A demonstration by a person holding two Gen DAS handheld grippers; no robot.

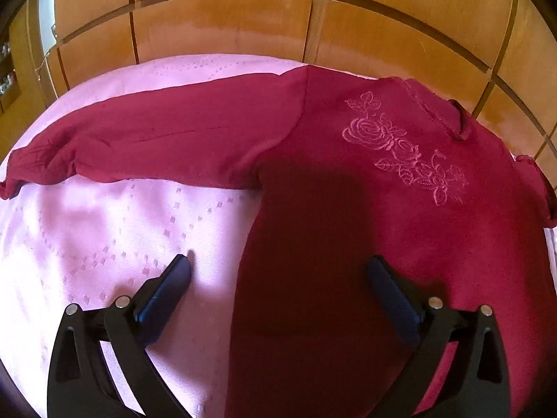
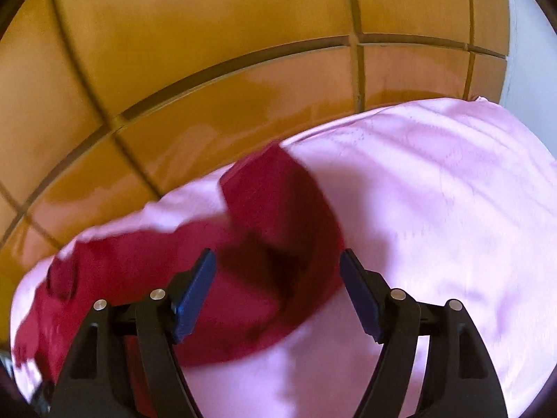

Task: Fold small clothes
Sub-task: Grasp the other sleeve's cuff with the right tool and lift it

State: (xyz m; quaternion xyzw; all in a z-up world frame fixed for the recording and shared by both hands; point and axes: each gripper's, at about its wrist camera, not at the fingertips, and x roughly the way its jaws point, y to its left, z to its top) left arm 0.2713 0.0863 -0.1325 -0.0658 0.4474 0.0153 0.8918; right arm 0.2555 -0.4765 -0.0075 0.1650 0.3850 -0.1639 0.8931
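Note:
A dark red long-sleeved top (image 1: 348, 209) with a pale rose print (image 1: 403, 146) lies flat on the pink bedspread (image 1: 104, 237). Its left sleeve (image 1: 156, 139) stretches out to the left. My left gripper (image 1: 278, 268) is open and empty, low over the top's left side edge, one finger over the bedspread and one over the cloth. In the right wrist view, which is blurred, the right sleeve (image 2: 278, 202) lies bent on the pink bedspread (image 2: 452, 209). My right gripper (image 2: 278, 264) is open and empty just above that sleeve.
A wooden wardrobe with panelled doors (image 1: 243, 17) stands right behind the bed; it also fills the back of the right wrist view (image 2: 209, 52). A white wall strip (image 2: 532, 52) shows at the far right. Pink bedspread extends to the right of the sleeve.

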